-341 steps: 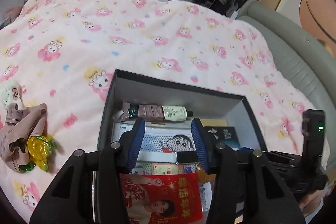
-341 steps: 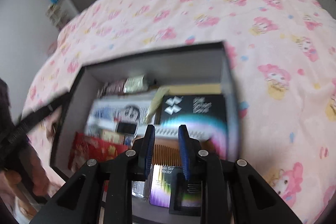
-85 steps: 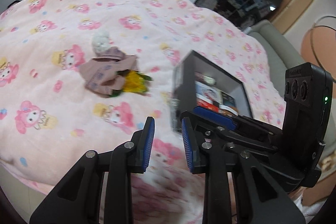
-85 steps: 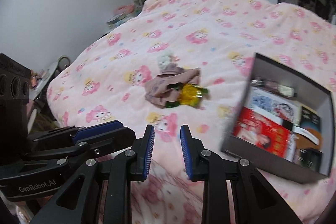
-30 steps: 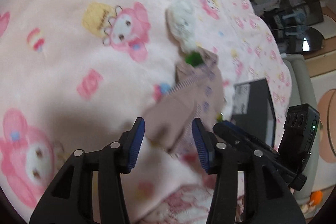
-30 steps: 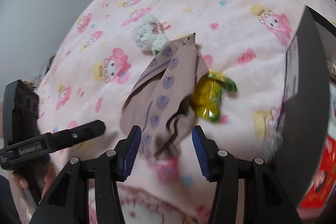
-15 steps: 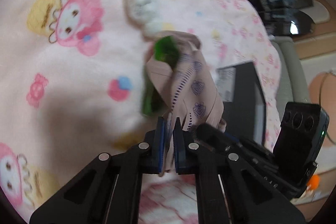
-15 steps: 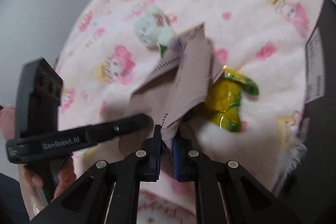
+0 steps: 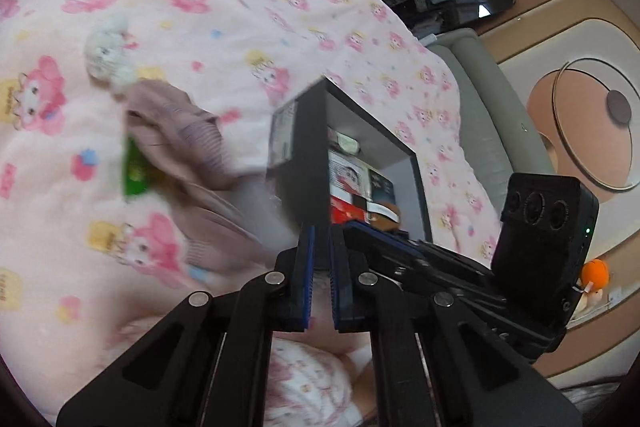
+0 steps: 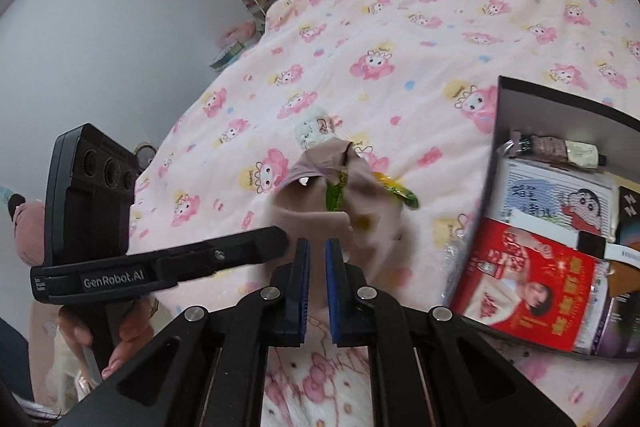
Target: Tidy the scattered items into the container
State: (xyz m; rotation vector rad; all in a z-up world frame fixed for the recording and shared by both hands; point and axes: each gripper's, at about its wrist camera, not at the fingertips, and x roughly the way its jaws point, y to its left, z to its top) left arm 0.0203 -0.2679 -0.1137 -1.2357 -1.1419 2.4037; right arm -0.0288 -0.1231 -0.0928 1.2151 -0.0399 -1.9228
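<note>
Both grippers sit at the near edge of the pinkish-brown cloth (image 10: 340, 203). Right gripper (image 10: 316, 259): fingers pinched nearly together, cloth bunched up right at the tips; looks like you've got a fold, but motion blur hides the contact, so I can't confirm. Left gripper (image 9: 321, 247): fingers just as close; cloth (image 9: 180, 139) lies to its left and I can't tell if any is between the pads.

The cloth is on the bed (image 10: 440, 27), draped over a yellow-green snack packet (image 10: 394, 187), with a small white plush (image 10: 314, 125) just beyond it. The black box (image 10: 560, 95) is to your right, already well filled.

Tips:
- Lift slowly; watch whether the cloth rises with the right gripper.
- Let the packet drop clear before you carry, otherwise it may fall mid-way.
- Clear the box wall, then release over the red packet (image 10: 528, 287).
- Packet and plush go next.
</note>
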